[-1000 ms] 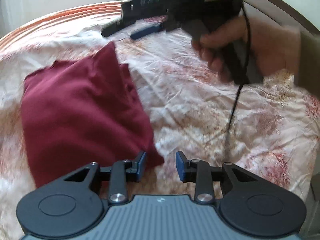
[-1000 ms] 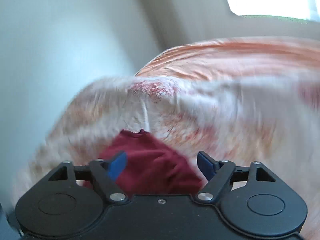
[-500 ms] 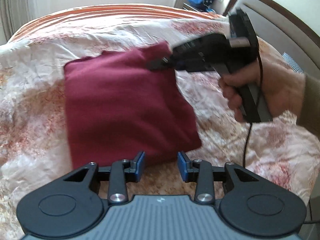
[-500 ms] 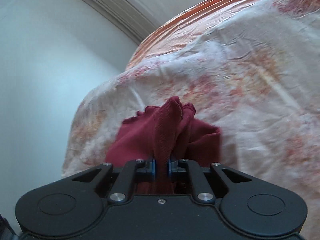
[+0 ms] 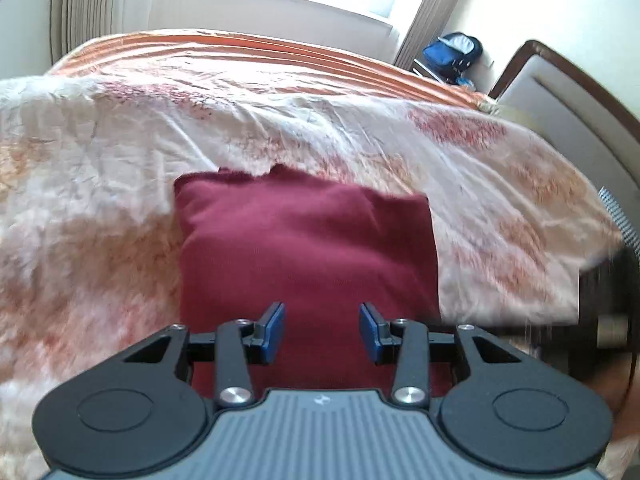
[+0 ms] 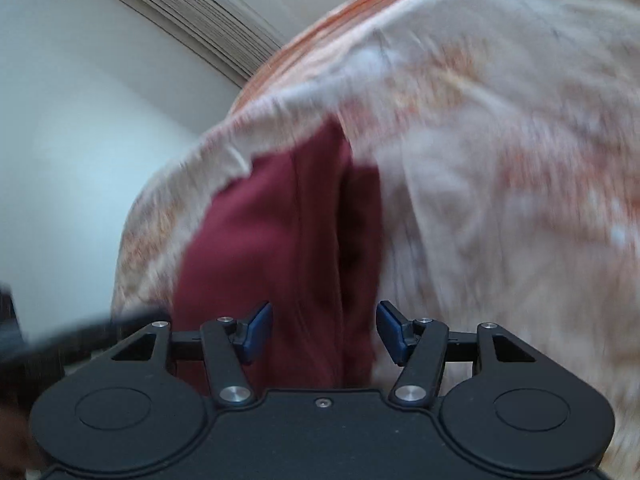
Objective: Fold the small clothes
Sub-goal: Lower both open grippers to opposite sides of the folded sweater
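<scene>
Black two-finger left gripper (image 5: 321, 330) with blue pads, silver screws, ribbed grey housing, matching black-bodied right gripper (image 6: 324, 330)

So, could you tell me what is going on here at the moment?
A person is folding a dark red knit garment on a bed covered with a floral cream bedspread. The right gripper has just been opening and grips nothing now. The left gripper hovers open over the garment's near edge, its jaws having just widened too.
</scene>
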Motion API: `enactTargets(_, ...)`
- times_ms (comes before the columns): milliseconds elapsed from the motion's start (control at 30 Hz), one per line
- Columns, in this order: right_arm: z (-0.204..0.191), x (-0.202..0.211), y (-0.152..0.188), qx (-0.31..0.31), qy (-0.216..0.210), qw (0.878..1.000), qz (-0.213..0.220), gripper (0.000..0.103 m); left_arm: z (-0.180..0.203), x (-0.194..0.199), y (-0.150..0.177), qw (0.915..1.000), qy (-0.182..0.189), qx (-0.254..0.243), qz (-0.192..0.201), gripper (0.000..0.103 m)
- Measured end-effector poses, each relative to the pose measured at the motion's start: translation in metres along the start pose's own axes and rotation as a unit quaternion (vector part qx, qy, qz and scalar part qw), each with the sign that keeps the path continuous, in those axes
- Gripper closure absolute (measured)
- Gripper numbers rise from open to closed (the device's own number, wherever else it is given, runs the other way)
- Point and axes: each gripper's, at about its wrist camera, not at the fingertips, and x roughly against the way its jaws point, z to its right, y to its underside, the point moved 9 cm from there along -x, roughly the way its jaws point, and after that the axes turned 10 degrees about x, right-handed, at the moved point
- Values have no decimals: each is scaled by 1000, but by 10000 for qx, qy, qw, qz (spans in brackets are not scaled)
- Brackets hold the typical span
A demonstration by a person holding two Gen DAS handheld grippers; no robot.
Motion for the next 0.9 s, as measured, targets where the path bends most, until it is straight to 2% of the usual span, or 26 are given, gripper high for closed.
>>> enactTargets(67, -1, 7, 9, -58, 47, 9999, 98, 43, -13, -19, -8, 9997, -213, -33, -116, 59)
enactTargets(100, -3, 12, 10, -130, 28, 9998, 171, 43, -24, -27, -9, 9990, -385, 23, -205, 73)
enactTargets(133, -6, 18, 11, -178, 10, 9995, 255, 43, -34, -31, -11, 9982, -461, 228, -298, 80)
enactTargets(167, -10, 24, 10, -181, 14, 9992, 350, 43, -37, -27, -17, 9983, -273, 452, -251, 80)
enactTargets(200, -15, 30, 8, -153, 6, 9989, 452, 43, -37, -21, -24, 9986, -111, 504, -113, 75)
enactTargets(233, -21, 36, 7, -120, -45, 9983, 561, 43, -37, -14, -30, 9988, -6, 482, 57, 61)
enactTargets(300, -30, 41, 3, -107, -127, 9973, 717, 39, -40, -11, -38, 9989, 97, 427, 181, 50)
enactTargets(400, -39, 43, 3, -81, -110, 9970, 765, 39, -62, -44, -37, 9989, -295, 239, -291, 56)
enactTargets(467, -42, 43, 5, -12, -8, 9973, 738, 39, -67, -52, -38, 9986, -394, 15, -342, 57)
enactTargets(567, -45, 45, 9, 31, 52, 9971, 765, 38, -65, -35, -45, 9998, -84, -44, -183, 57)
enactTargets(633, -45, 42, 11, -70, 5, 9967, 806, 35, -63, -18, -40, 9998, 189, 26, -105, 53)
enactTargets(733, -46, 33, 15, -115, -20, 9966, 814, 35, -61, 1, -17, 9985, 483, 31, -245, 51)
enactTargets(800, -42, 22, 23, 84, 259, 9976, 630, 35, -63, 1, 10, 9983, 290, -230, -452, 49)
enactTargets(833, -37, 15, 31, 117, 393, 9982, 430, 35, -67, -2, 22, 9979, 104, -347, -544, 49)
enactTargets(900, -28, 9, 48, 176, 622, 9979, 98, 36, -73, 0, 42, 9970, -26, -429, -638, 49)
